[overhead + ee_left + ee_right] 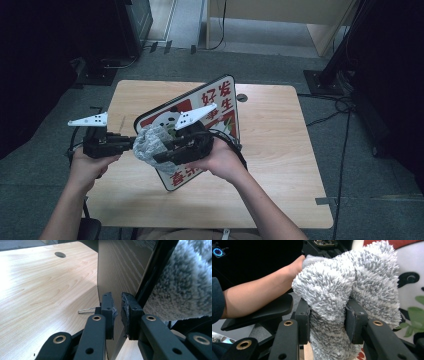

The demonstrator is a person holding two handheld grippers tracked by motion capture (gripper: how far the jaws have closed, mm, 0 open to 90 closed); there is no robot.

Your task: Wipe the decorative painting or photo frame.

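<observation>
A fluffy grey-and-white microfibre cloth (342,297) is pinched between the jaws of the right gripper (328,322) and is pressed against the printed face of a black-framed panda sign board (220,102). The board is held tilted above the light wooden table (280,150), its edge clamped by the nearly closed left gripper (117,312).
</observation>
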